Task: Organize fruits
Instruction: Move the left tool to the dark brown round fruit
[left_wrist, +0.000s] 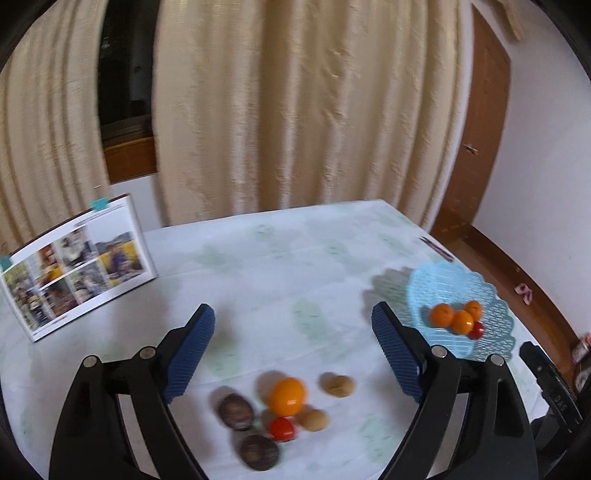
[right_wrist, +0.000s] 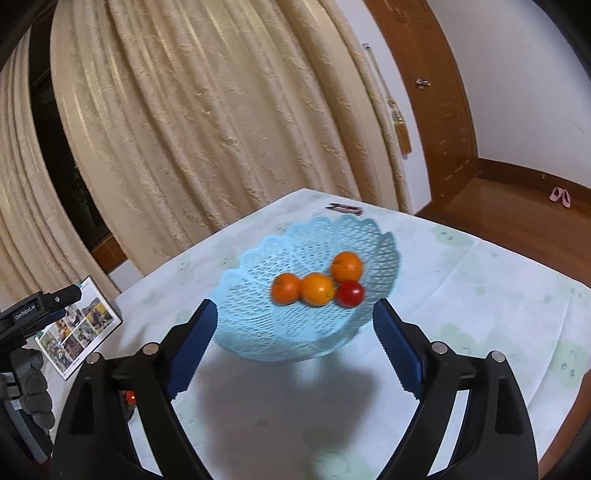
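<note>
The left claw (left_wrist: 293, 341) is hanging above the surface (left_wrist: 280, 258) with its two blue-padded fingers standing wide apart and nothing between the pads. Below and between those fingers, a loose cluster of fruit is lying on the white cloth: a large orange fruit (left_wrist: 287, 396) is sitting in the middle, a small red fruit (left_wrist: 281, 428) is touching its lower edge, two dark brown round fruits (left_wrist: 235, 411) are lying just to the left, one beneath the other, and two tan fruits (left_wrist: 336, 385) are resting to the right, the nearer one just beside the orange fruit. None of these is touching the claw. Off to the right of its right finger, the light blue basket (left_wrist: 491, 343) is standing near the edge of the surface.

The right claw (right_wrist: 295, 341) is likewise gaping, its pads apart and empty, and it is pointing straight at the basket (right_wrist: 258, 325), whose near rim is lying between the fingertips without touching them as far as can be seen. Inside the basket, three orange fruits (right_wrist: 317, 288) are sitting in a bent row, and a red fruit (right_wrist: 349, 293) is nestling against the two on the right.

A propped photo booklet (left_wrist: 79, 266) is standing at the far left of the surface. A gloved hand (right_wrist: 35, 387) is gripping the other tool at the left edge of the right wrist view.
</note>
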